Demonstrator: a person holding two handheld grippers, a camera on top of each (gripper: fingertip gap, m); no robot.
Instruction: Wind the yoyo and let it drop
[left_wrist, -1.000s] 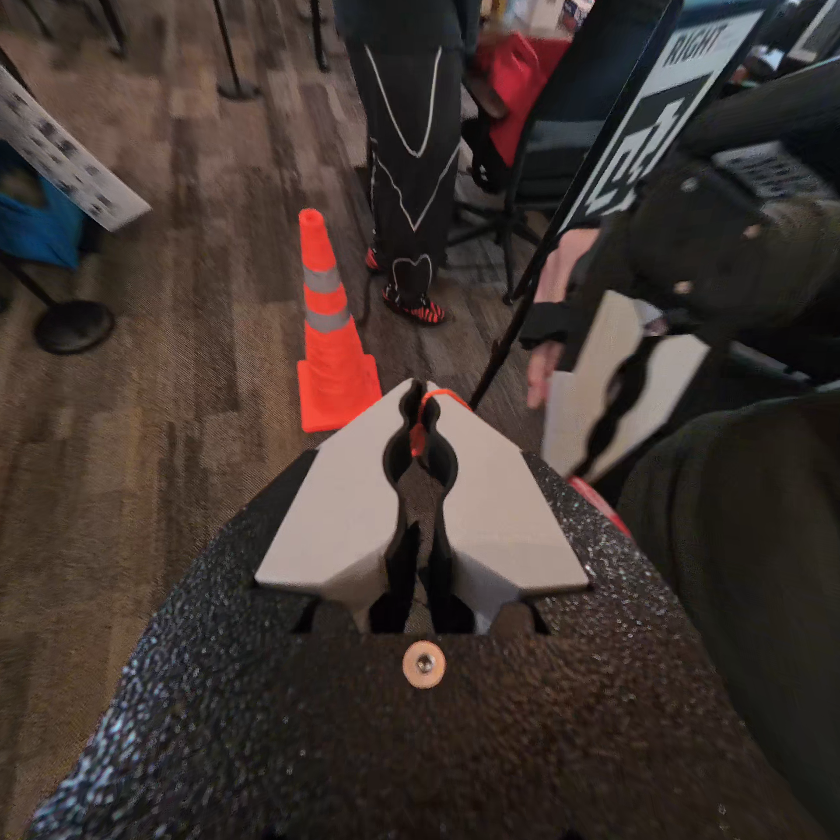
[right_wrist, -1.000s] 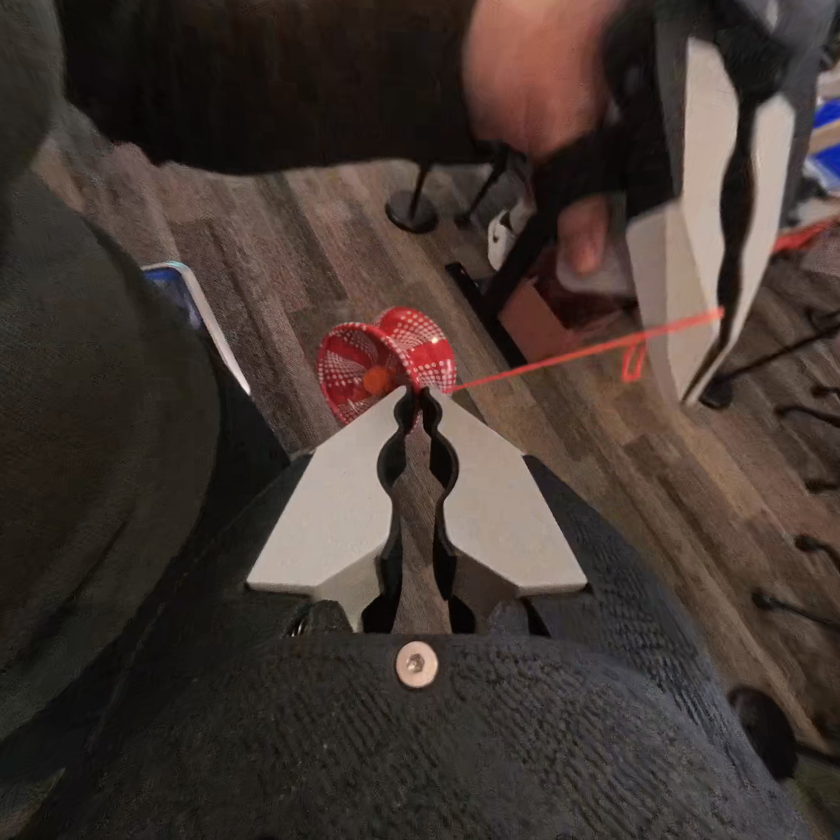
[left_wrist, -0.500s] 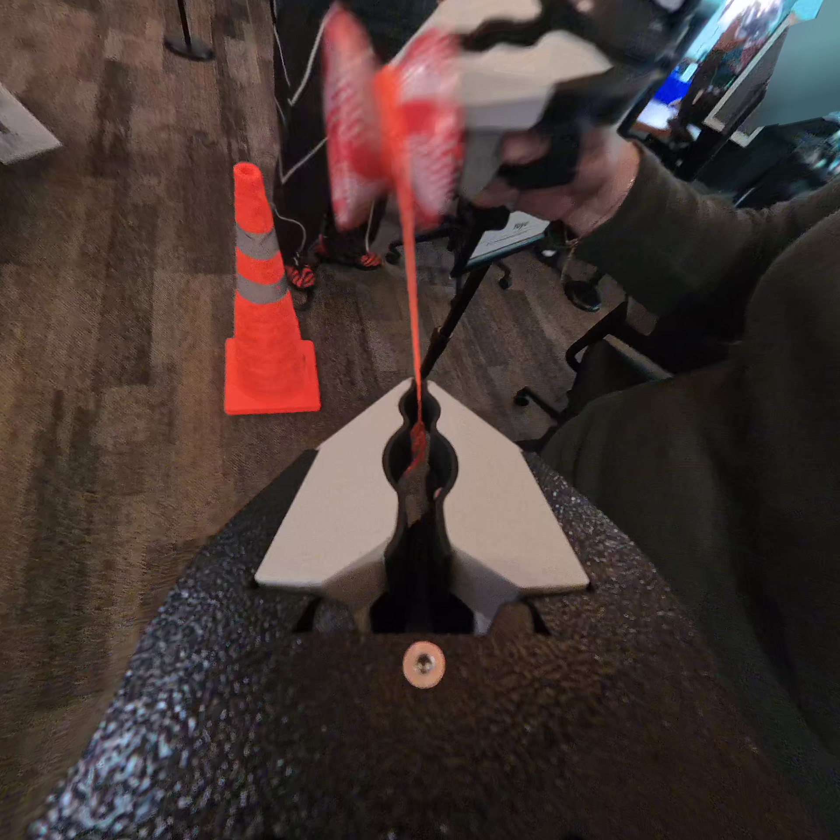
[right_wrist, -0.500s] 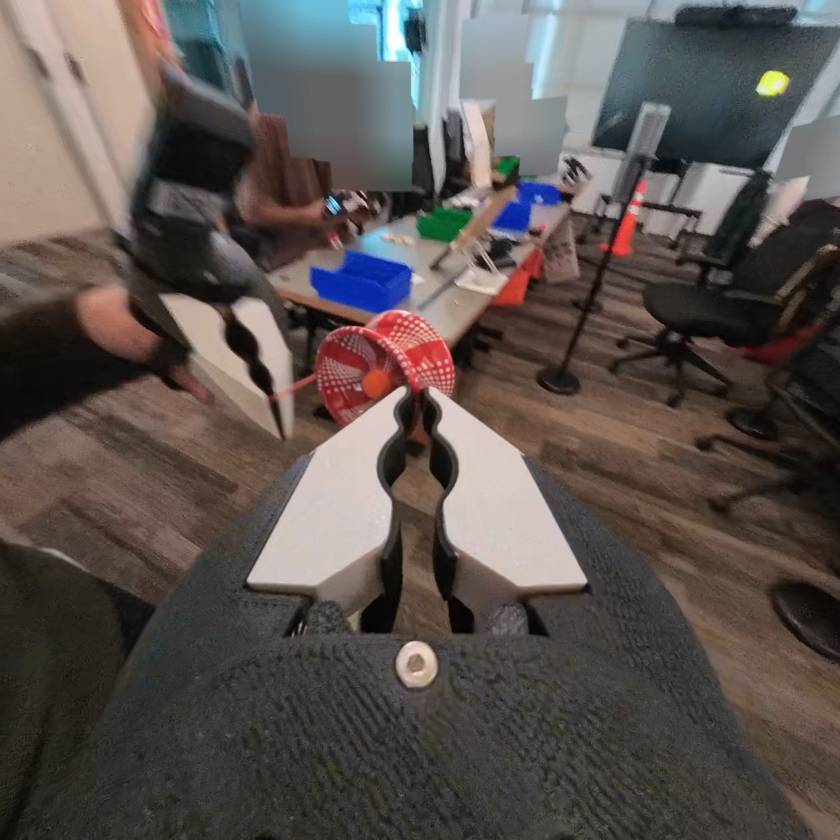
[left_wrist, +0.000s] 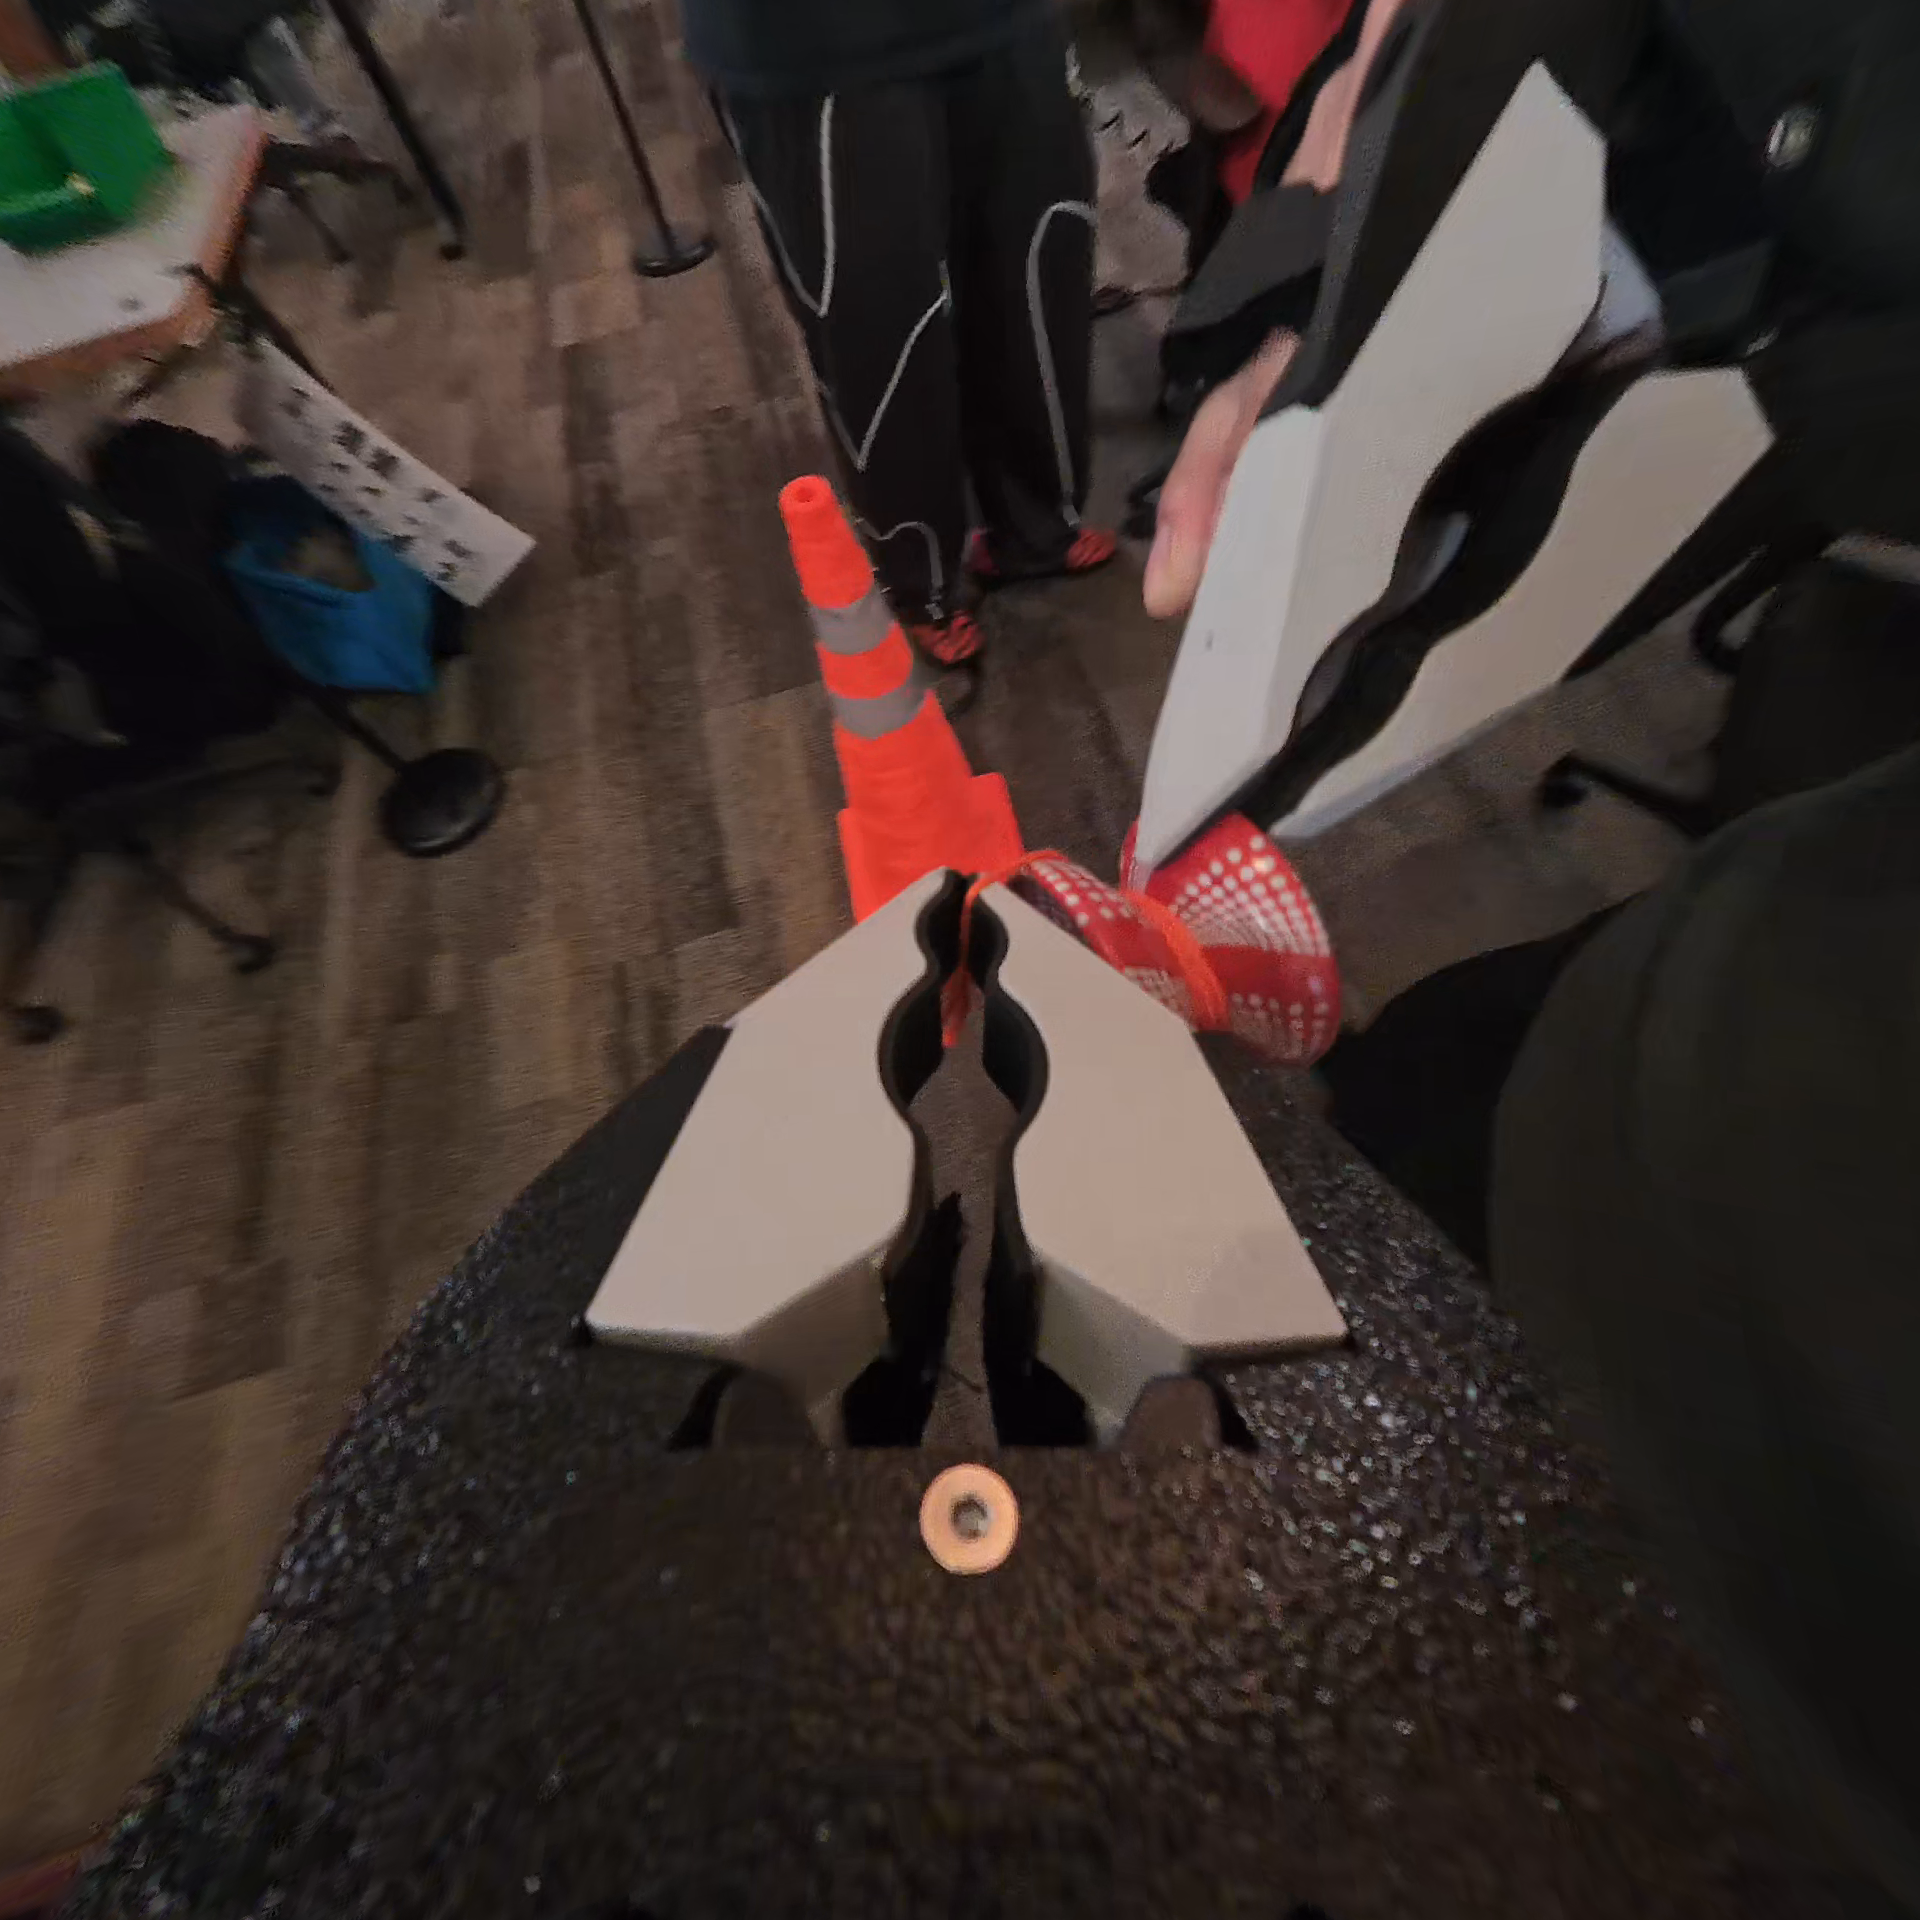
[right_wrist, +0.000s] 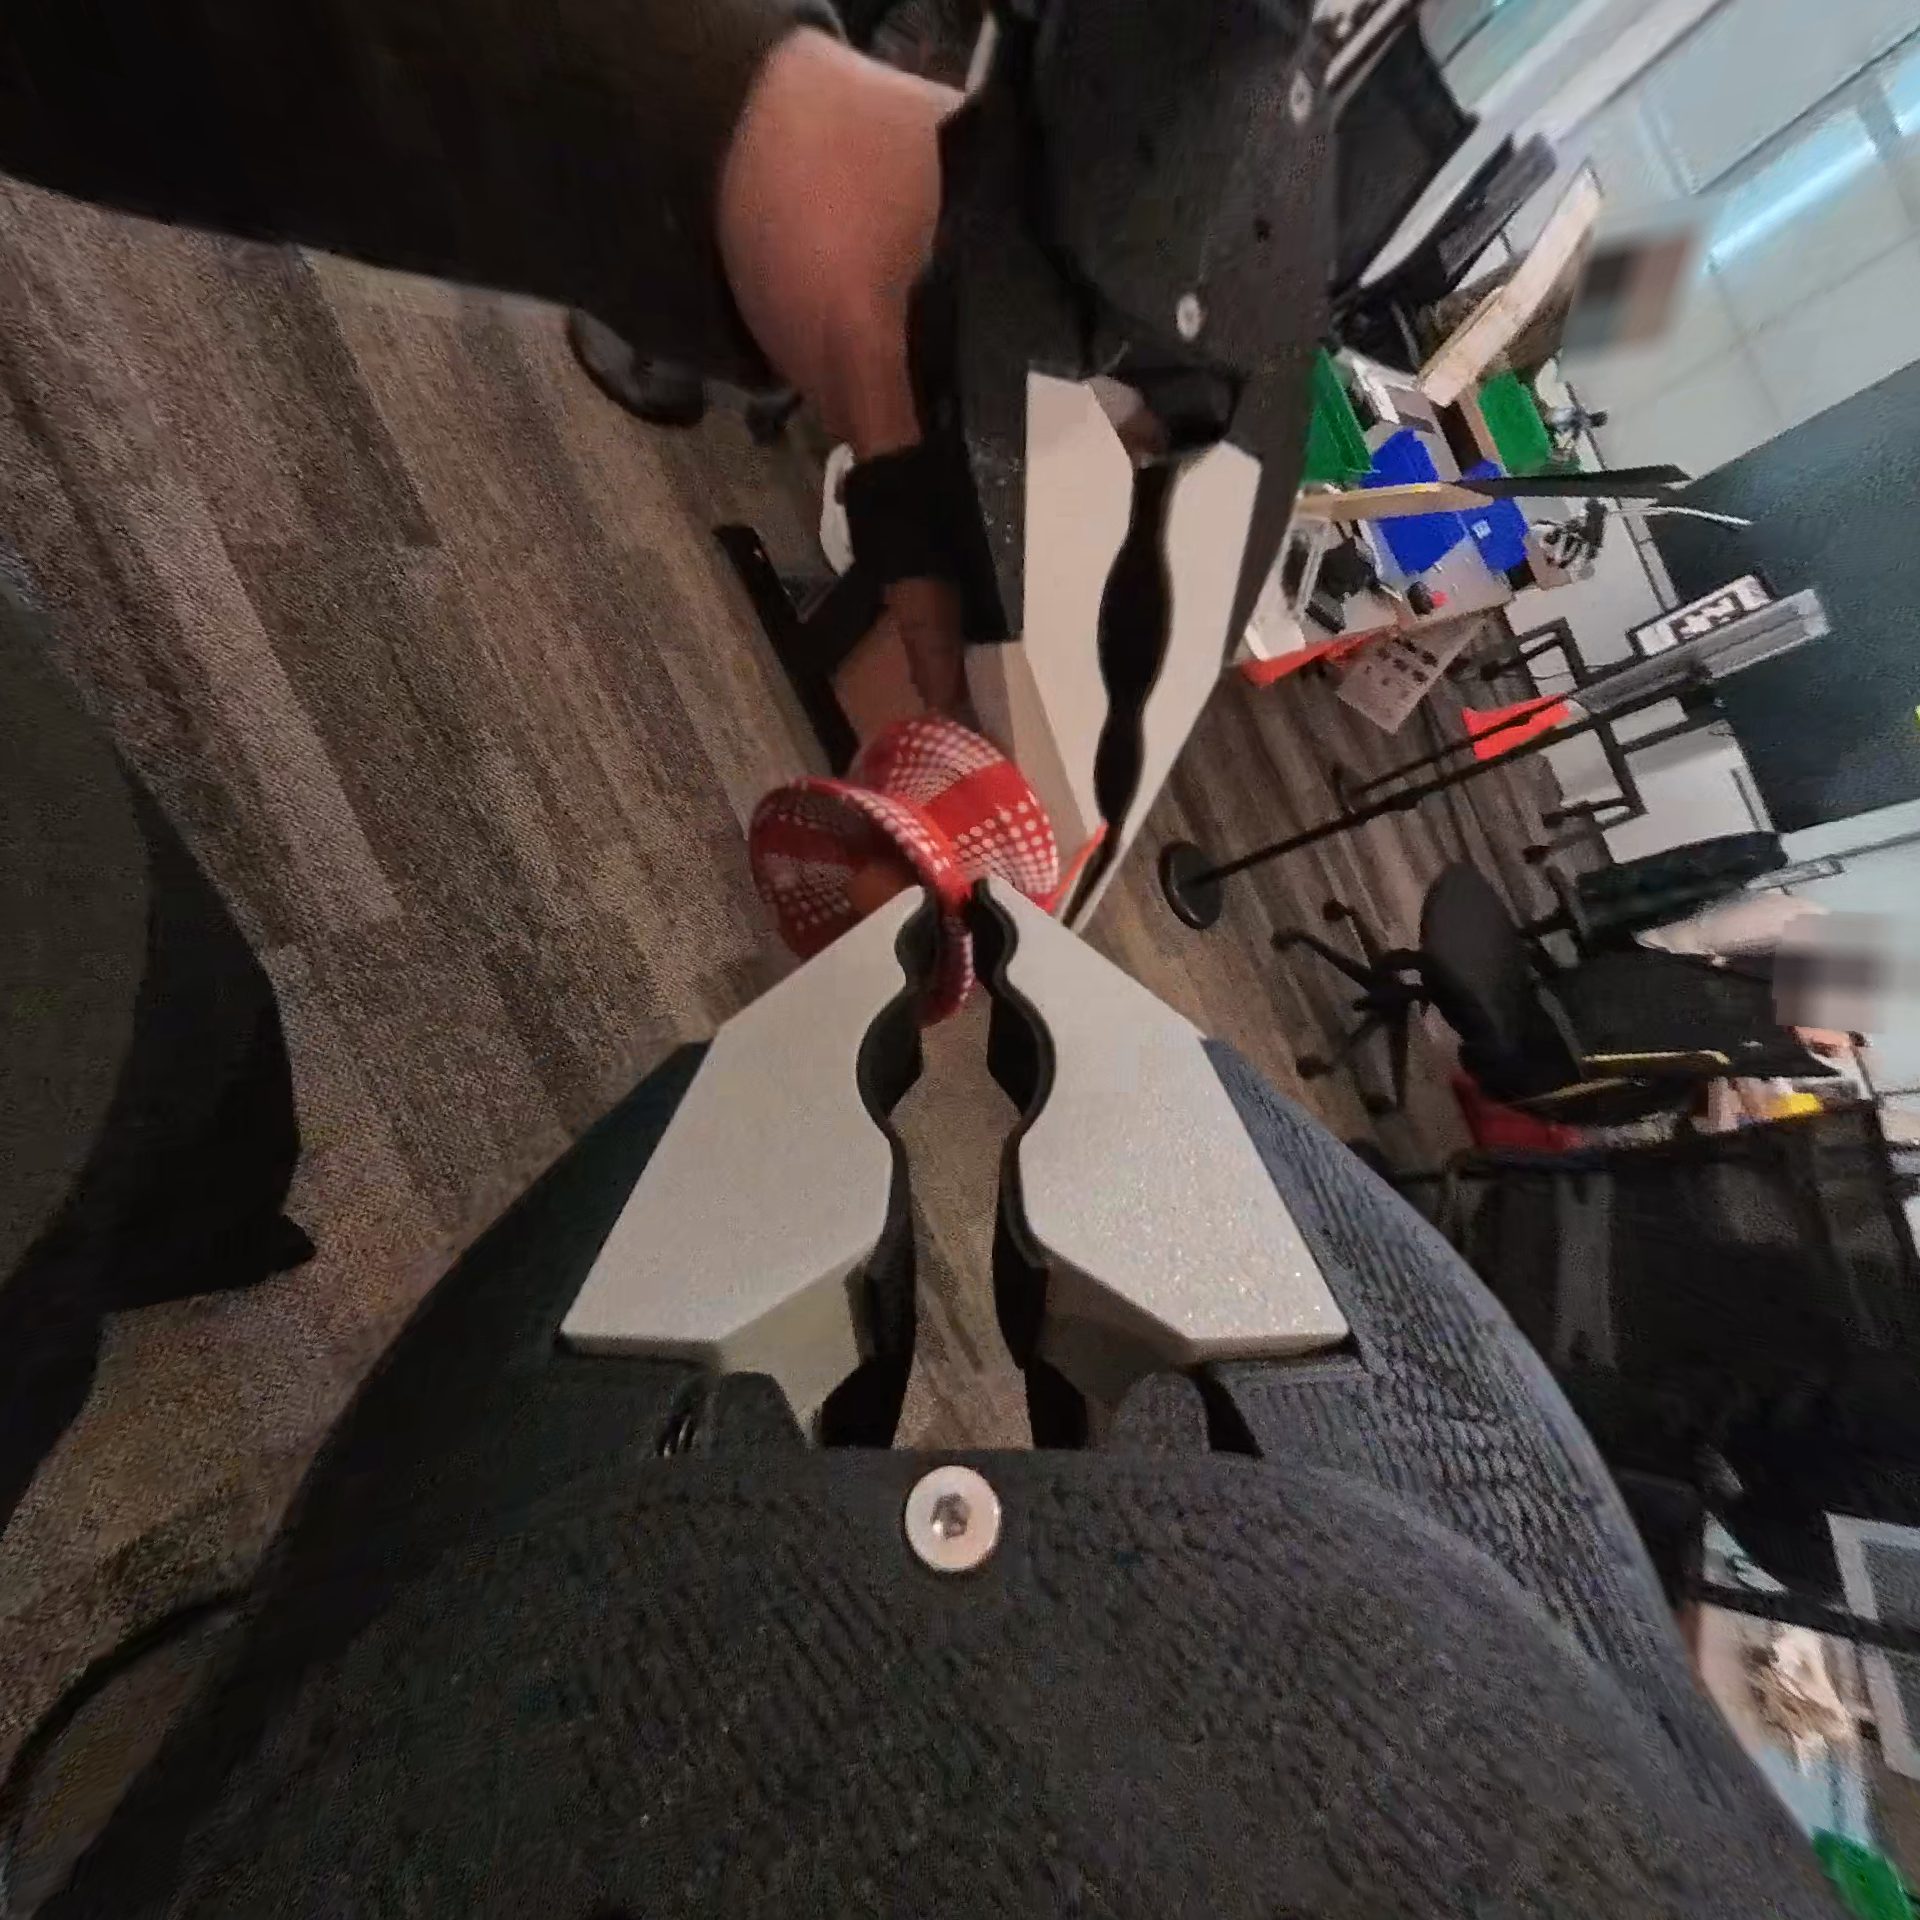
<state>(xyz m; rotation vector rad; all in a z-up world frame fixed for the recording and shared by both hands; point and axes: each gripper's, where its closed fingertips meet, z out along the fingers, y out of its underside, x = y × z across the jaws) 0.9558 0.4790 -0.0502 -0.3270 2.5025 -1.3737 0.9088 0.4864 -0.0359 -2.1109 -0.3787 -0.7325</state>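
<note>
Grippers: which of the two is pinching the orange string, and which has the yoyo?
The left gripper pinches the orange string; the right gripper clamps the red yoyo by one rim.

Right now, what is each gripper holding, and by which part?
The left gripper pinches the orange string near its end; the right gripper grips the red yoyo by one rim.

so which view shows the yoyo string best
The left wrist view: the orange string arcs clearly from the left gripper fingertips, shut on it, over to the red yoyo. The right wrist view shows only a short orange bit beside the yoyo held by the right gripper.
</note>
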